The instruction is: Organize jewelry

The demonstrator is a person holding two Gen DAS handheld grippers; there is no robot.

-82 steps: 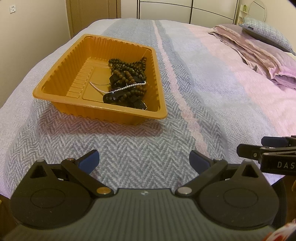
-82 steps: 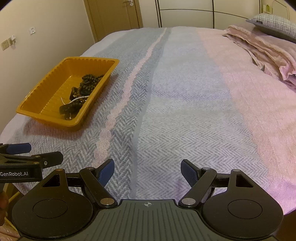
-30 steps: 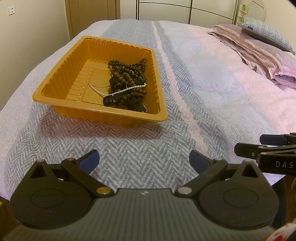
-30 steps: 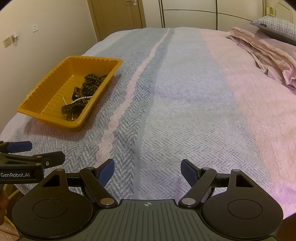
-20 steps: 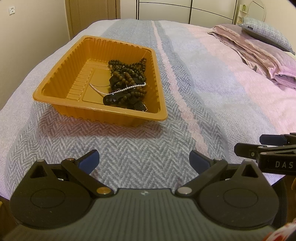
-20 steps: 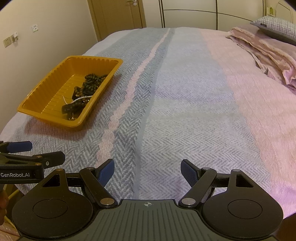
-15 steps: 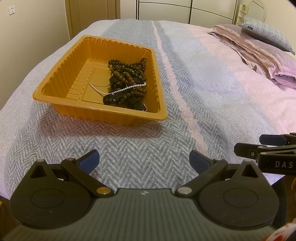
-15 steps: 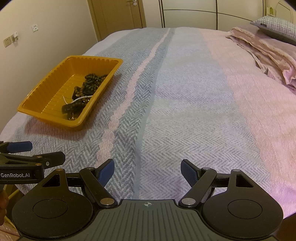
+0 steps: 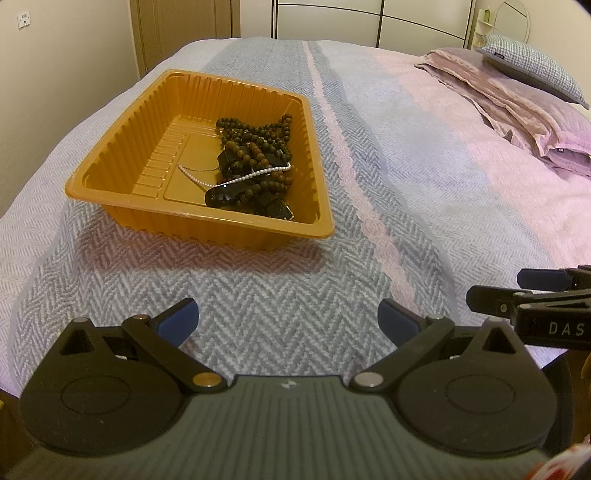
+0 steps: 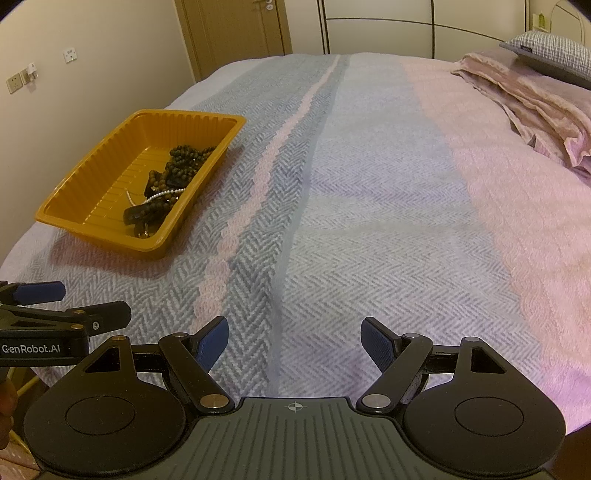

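An orange plastic tray [image 9: 110, 162] [image 10: 92, 158] sits on the bed at the left. In it lies a tangle of dark brown bead strings [image 9: 258, 147] [image 10: 181, 162], a thin white pearl strand [image 9: 255, 173] and some black pieces [image 9: 225, 194]. My left gripper [image 9: 288, 319] is open and empty, held low in front of the tray's near side. My right gripper [image 10: 294, 339] is open and empty, to the right of the tray over the bedspread. Each gripper shows at the edge of the other's view.
The bed is covered by a grey and pink herringbone bedspread [image 10: 369, 221]. Folded pink bedding [image 9: 517, 110] and a checked pillow [image 9: 532, 70] lie at the far right. A wall with sockets [image 10: 14, 83] and a wooden door [image 10: 236, 33] stand behind the bed.
Both views have shifted very slightly; the tray and jewelry lie as before and both grippers stay open.
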